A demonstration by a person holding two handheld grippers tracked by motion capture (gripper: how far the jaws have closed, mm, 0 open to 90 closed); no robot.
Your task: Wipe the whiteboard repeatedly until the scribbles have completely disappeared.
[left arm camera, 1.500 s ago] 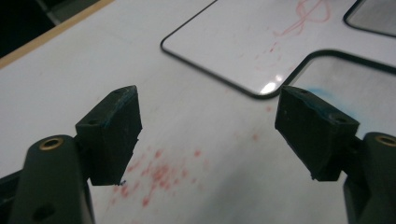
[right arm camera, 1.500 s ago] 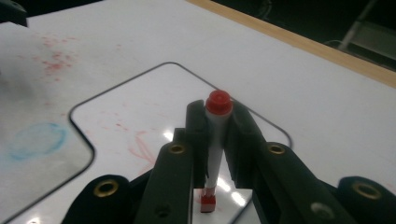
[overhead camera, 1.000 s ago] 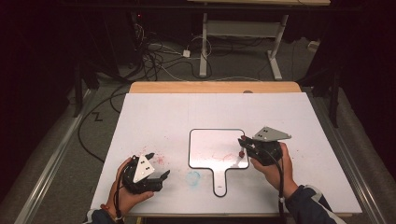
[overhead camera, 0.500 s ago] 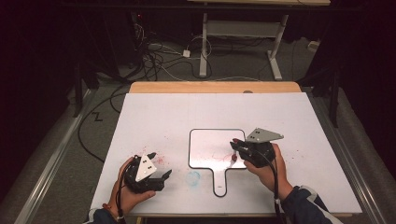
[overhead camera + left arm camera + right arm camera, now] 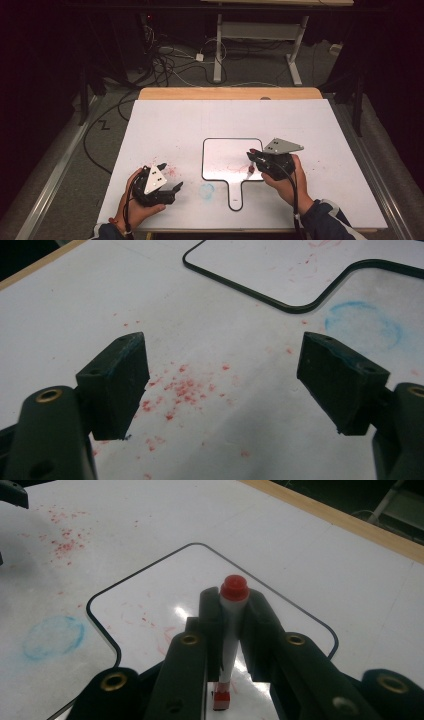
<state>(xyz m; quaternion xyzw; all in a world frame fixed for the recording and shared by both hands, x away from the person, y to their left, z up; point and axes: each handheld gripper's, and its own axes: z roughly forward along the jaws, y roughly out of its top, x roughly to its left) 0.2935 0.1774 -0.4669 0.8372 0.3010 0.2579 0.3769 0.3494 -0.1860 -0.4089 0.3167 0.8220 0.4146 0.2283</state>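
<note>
A small whiteboard (image 5: 225, 155) with a black rim and a short handle (image 5: 236, 196) lies on the white table (image 5: 200, 120). Faint red strokes mark its surface (image 5: 150, 620). My right gripper (image 5: 253, 160) hovers over the board's right side, shut on a red-capped marker (image 5: 231, 625). The marker stands between the pads with its red cap (image 5: 234, 587) at the far end and its lower end close to the board. My left gripper (image 5: 170, 176) rests near the table's front left, jaws wide open with nothing between them (image 5: 225, 370).
Red specks (image 5: 182, 390) dot the table under the left gripper. A blue smudged ring (image 5: 206, 190) sits just left of the board's handle. A wooden strip (image 5: 230, 93) runs along the far edge. Cables and desk legs lie on the floor beyond.
My right gripper has shifted a little to the left over the whiteboard, still holding the marker. The left gripper has stayed put.
</note>
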